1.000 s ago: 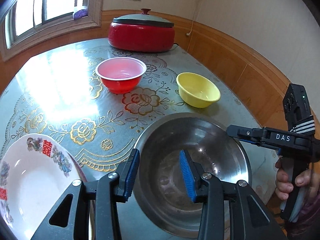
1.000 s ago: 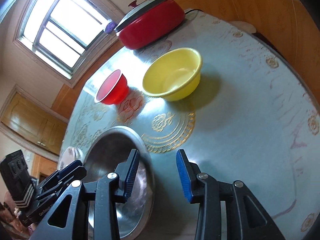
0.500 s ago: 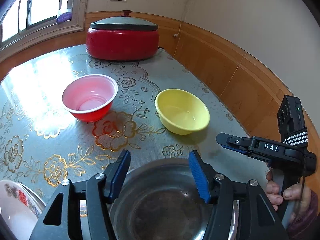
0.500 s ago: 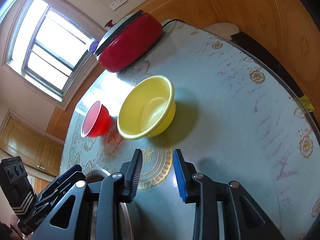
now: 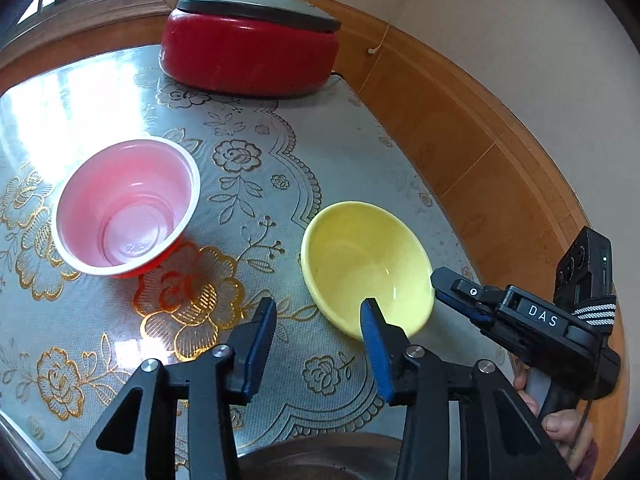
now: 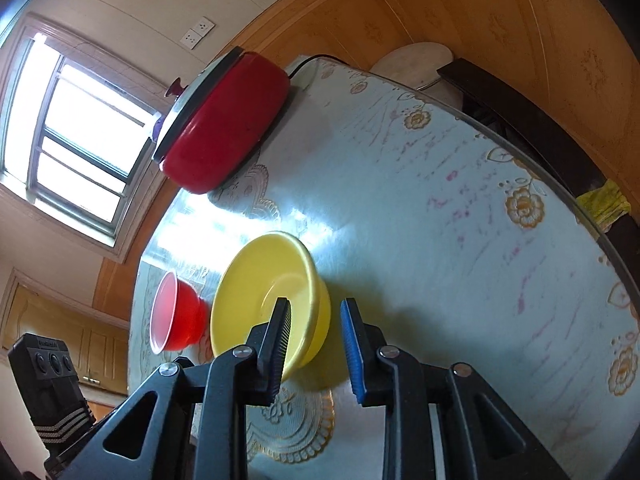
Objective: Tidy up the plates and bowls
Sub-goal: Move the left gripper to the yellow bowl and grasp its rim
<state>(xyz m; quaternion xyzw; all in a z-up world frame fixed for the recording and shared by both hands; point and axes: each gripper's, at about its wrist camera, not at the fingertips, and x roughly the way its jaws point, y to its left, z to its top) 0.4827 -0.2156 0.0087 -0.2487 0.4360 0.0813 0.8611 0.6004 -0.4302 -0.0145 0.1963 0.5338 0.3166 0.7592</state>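
Note:
A yellow bowl (image 5: 368, 268) stands on the flowered table, and shows in the right wrist view (image 6: 256, 280) too. A red bowl (image 5: 128, 208) with a pink inside stands to its left, also seen in the right wrist view (image 6: 176, 316). My right gripper (image 6: 314, 340) is open, its jaws straddling the yellow bowl's near rim, one finger inside and one outside. It shows from the side in the left wrist view (image 5: 460, 288). My left gripper (image 5: 318, 348) is open and empty above the table, just short of the yellow bowl. A steel bowl's rim (image 5: 320, 456) lies under it.
A large red lidded cooker (image 5: 248, 48) stands at the table's far side, also in the right wrist view (image 6: 224, 120). A wood-panelled wall runs close along the table's right edge (image 5: 480, 184). A window is at the far left (image 6: 72, 128).
Both grippers have moved forward, away from the steel bowl and the white plate. The right gripper has reached the yellow bowl's rim. The left gripper has neared that bowl.

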